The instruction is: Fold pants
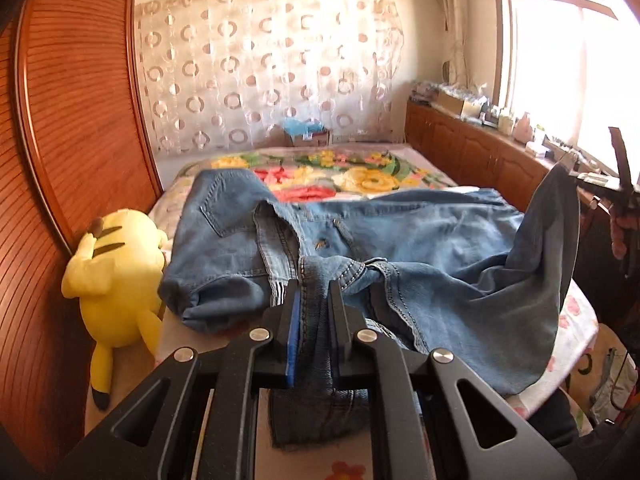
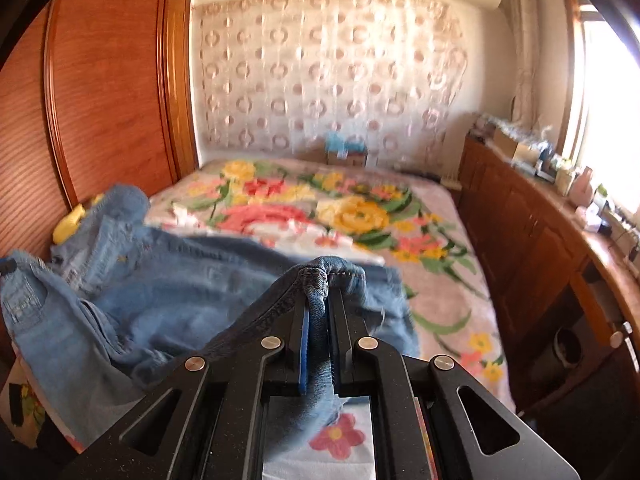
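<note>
A: Left gripper (image 1: pixel 314 300): jaws clamped on a bunched seam of the pants (image 1: pixel 360 236), denim pinched between the pads and hanging below them. Rest of the garment spreads ahead of the fingers across the bed (image 1: pixel 360 168), waistband and a back pocket to the far left of the fingertips.

B: Right gripper (image 2: pixel 319 300): same story, jaws shut on a thick hemmed edge, fabric wedged between the fingers and folding over the tips. Bulk of the denim trails off to the left of these fingers; flowered cover lies bare ahead and right.

A: Step, as I judge it: both ends gripped and raised, a fold being carried over. One flap stands lifted far right of my fingers.

B: Next move likely calls for carrying both pinched edges across in step, keeping the cloth taut between them, then laying edge onto edge before letting go. Risk: slack bunching in the middle.

A: Containers: small cardboard box (image 1: pixel 308 136) well beyond the fingertips at the bed's far end, something blue in it, cannot tell what. Plush toy (image 1: pixel 116 276) left of the fingers, touching the denim's edge.

B: Another box (image 2: pixel 505 142) on the counter far right; contents unclear.
</note>
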### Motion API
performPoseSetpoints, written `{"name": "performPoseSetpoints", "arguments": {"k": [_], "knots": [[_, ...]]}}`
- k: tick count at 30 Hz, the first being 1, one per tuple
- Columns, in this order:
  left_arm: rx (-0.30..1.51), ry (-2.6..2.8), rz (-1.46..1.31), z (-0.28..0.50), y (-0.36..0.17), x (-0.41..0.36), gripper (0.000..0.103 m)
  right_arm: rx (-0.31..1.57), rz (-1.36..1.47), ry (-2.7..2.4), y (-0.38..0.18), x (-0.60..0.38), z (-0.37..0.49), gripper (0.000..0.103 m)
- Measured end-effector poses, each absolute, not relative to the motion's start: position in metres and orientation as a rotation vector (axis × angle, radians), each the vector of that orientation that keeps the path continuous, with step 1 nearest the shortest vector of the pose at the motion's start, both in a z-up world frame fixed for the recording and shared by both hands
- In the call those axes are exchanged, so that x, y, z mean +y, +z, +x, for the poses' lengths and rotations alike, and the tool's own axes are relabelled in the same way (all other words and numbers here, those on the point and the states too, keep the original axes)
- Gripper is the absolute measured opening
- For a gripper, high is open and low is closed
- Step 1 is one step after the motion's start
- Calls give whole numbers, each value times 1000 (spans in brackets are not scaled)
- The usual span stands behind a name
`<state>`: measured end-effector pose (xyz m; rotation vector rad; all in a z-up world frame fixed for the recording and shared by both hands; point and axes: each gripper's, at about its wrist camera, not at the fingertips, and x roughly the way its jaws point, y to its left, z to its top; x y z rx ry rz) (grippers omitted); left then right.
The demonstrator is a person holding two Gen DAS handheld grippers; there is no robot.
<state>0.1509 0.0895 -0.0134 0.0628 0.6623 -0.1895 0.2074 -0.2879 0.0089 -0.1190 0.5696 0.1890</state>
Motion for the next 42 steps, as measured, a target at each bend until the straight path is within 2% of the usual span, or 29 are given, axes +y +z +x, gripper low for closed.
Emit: {"name": "performPoseSetpoints", "arguments": {"k": [2,4,6,11,15,24,33,34,38,42], "knots": [[683,-185,63,155,-22,89,13,638,-134,196,-20,-281,222,9],[698,-182,54,156,-31,90,13,673,-152,172,-43,-279,226,18],[706,-178,51,155,-37,89,13,670,-130,162,-54,-283,220,35],[722,-170,37,151,-49,91,13,613,-19,159,-56,-306,182,43],[730,-168,25,150,-55,92,13,605,12,114,-71,-329,141,44],[750,-155,17,149,-64,92,13,741,2,148,-126,-320,141,44],[767,-148,9,149,-71,94,13,780,-10,161,-135,-304,199,43],[770,-150,9,149,-72,93,13,782,-17,156,-130,-310,198,39],[778,-156,15,147,-78,91,13,784,-51,166,-128,-311,194,12],[740,-160,13,139,-70,91,13,742,-31,185,-117,-322,175,8]]}}
